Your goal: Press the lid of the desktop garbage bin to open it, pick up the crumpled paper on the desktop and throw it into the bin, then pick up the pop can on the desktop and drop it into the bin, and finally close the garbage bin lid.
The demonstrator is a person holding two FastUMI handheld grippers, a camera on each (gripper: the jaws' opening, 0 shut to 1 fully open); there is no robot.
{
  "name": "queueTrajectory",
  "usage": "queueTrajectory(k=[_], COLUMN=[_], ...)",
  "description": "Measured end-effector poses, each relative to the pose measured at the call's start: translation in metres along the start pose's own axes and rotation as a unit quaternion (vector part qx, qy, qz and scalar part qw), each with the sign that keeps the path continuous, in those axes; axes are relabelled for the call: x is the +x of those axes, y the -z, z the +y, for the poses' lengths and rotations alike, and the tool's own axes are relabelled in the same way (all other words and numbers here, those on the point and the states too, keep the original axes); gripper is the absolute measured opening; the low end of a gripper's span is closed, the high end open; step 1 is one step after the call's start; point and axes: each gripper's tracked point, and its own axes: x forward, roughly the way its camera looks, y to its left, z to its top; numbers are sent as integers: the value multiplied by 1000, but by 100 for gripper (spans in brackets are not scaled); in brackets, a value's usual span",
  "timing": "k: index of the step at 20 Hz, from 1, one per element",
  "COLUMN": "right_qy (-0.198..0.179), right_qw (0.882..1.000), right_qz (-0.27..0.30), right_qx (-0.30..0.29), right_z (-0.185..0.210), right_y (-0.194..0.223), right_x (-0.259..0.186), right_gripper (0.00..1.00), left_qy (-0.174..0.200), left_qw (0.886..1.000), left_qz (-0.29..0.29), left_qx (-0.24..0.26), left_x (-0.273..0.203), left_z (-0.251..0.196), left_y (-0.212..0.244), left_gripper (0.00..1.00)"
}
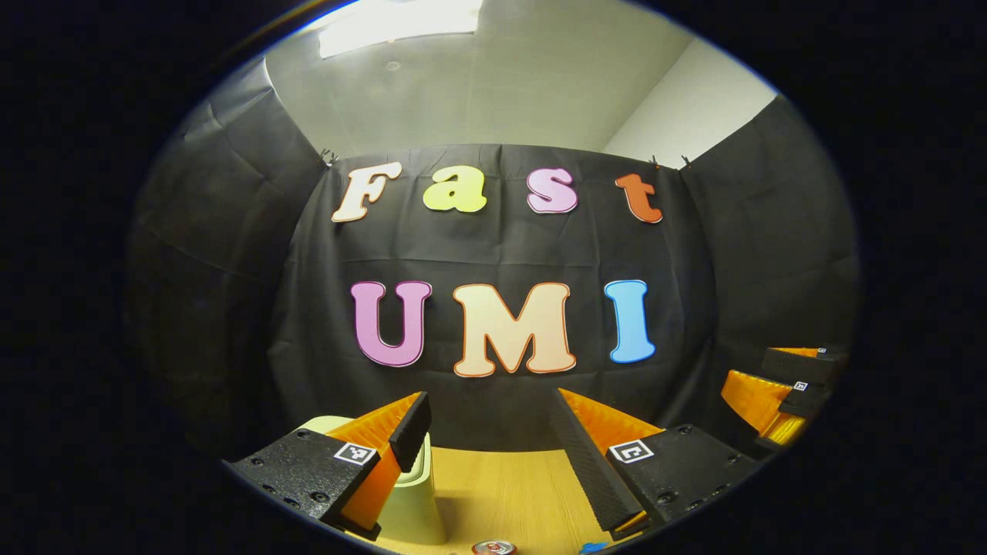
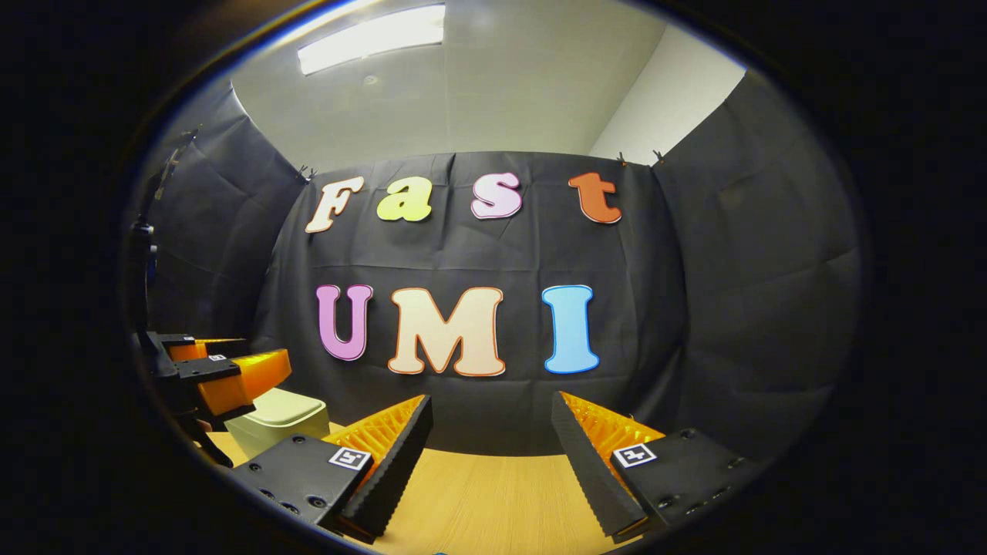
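The pale desktop bin (image 2: pixel 277 420) stands at the left of the wooden table (image 2: pixel 478 501), its lid down flat. In the left gripper view the bin (image 1: pixel 412 497) sits low, partly hidden behind my left-hand finger. The red top of the pop can (image 1: pixel 493 547) peeks in at the bottom edge. My left gripper (image 1: pixel 492 408) is open in the air above the table and holds nothing. My right gripper (image 2: pixel 490 405) is open too, with nothing between its fingers. The left gripper (image 2: pixel 227 370) hovers just above and left of the bin. The right gripper (image 1: pixel 794 389) shows far right.
The black cloth wall closes the table's far side and both flanks. A small blue object (image 1: pixel 594 547) lies at the bottom edge, right of the can. Bare wood of the table (image 1: pixel 501 486) stretches between the fingers.
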Motion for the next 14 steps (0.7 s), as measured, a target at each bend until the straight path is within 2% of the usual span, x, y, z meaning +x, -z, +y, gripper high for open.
queueTrajectory(k=[12,14], right_qy=[-12,-15], right_qw=[1000,1000], right_qz=[8,9], right_qx=[-2,-3], right_z=[4,5], right_y=[2,4], right_x=[-10,-11], right_gripper=[98,98], left_qy=[-9,-10], left_qw=[1000,1000], left_qz=[3,4], left_qx=[9,11], left_x=[-8,-10], left_z=[4,6], left_y=[1,1], left_gripper=[92,82])
